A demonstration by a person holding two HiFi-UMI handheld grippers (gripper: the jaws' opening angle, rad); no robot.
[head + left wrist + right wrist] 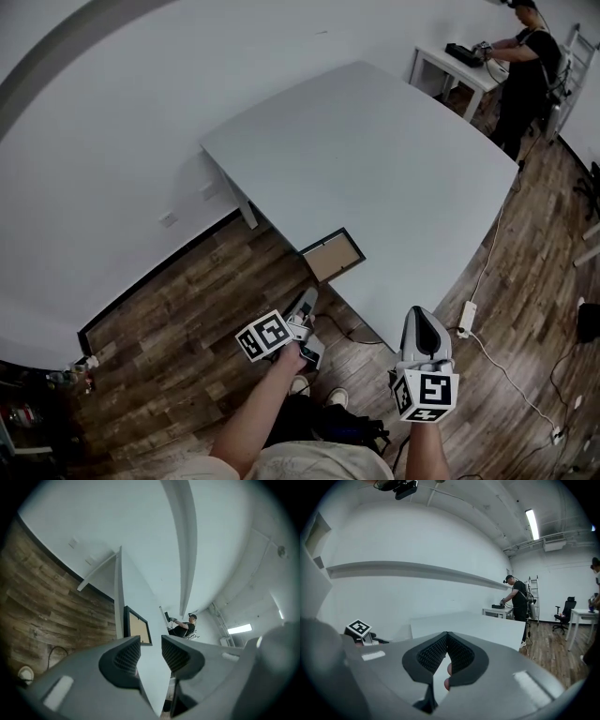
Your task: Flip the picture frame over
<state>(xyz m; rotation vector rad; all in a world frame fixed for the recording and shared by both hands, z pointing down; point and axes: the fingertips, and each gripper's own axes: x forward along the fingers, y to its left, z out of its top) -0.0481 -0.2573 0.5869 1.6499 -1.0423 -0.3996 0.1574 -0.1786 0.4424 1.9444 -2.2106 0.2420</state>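
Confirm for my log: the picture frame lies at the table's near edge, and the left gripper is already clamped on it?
Not clamped. The left gripper view shows the left gripper open, nothing between its jaws, short of the picture frame, which does lie at the near edge of the table.

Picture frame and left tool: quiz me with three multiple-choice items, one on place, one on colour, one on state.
1. Where is the picture frame? A on the table, at its near edge B on the floor C on a shelf
2. Its visible panel's colour? A white B brown C red
3. The left tool is? A shut on the frame B open C shut, empty
Answers: A, it lies at the table edge; B, tan-brown inside a dark border; B, its jaws stand apart.
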